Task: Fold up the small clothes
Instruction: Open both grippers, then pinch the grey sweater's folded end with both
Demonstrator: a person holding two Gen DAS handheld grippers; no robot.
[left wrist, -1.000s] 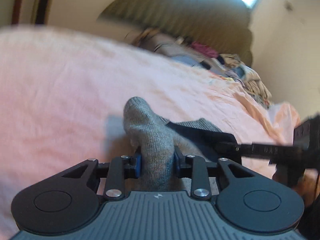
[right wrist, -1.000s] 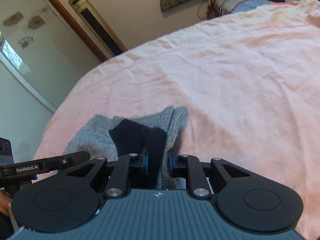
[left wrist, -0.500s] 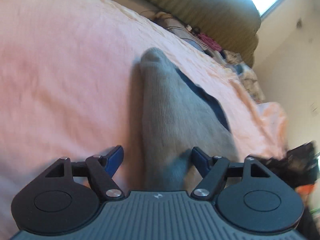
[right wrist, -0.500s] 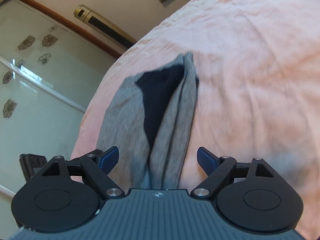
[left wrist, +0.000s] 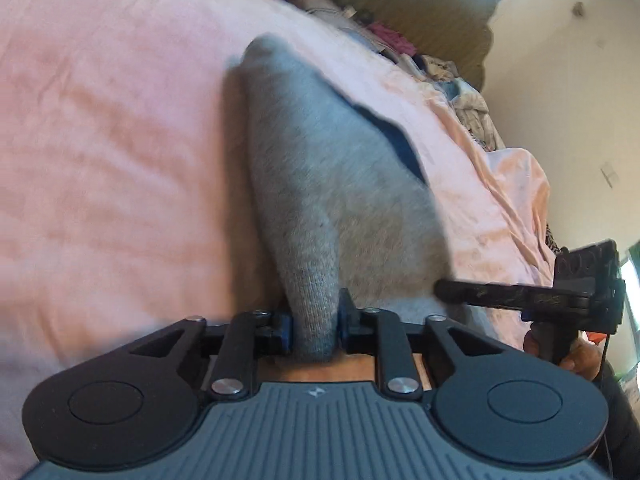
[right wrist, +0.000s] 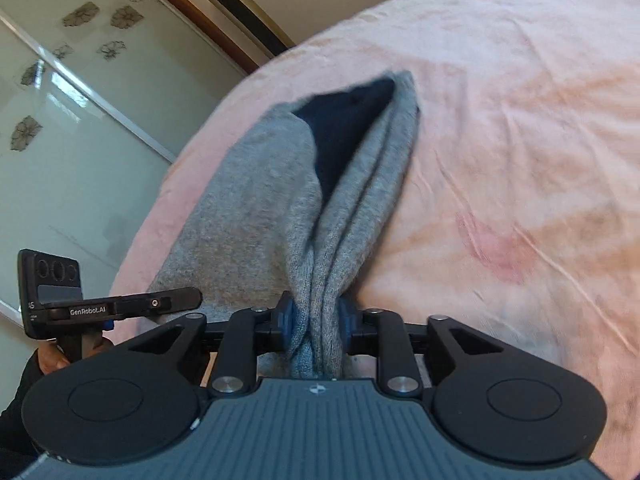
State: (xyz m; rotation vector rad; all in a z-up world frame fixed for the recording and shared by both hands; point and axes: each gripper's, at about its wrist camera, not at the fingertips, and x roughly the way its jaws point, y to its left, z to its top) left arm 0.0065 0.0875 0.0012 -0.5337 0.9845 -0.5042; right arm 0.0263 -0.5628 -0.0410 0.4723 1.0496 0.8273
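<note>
The grey sock [left wrist: 332, 184] lies on the pink sheet [left wrist: 112, 128], soft, light and floppy. Left gripper [left wrist: 314, 326] and right gripper [right wrist: 316, 322] are each closing, pinching its near edge; best held there.

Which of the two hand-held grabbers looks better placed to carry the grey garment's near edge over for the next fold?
Neither clearly: left gripper and right gripper are both closing on bunched near corners of the grey garment, spread over the pink bedcover. Probably both together.

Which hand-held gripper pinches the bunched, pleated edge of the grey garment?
The right hand-held gripper: several folds of the grey garment sit between it; the left pinches one smooth ridge.
</note>
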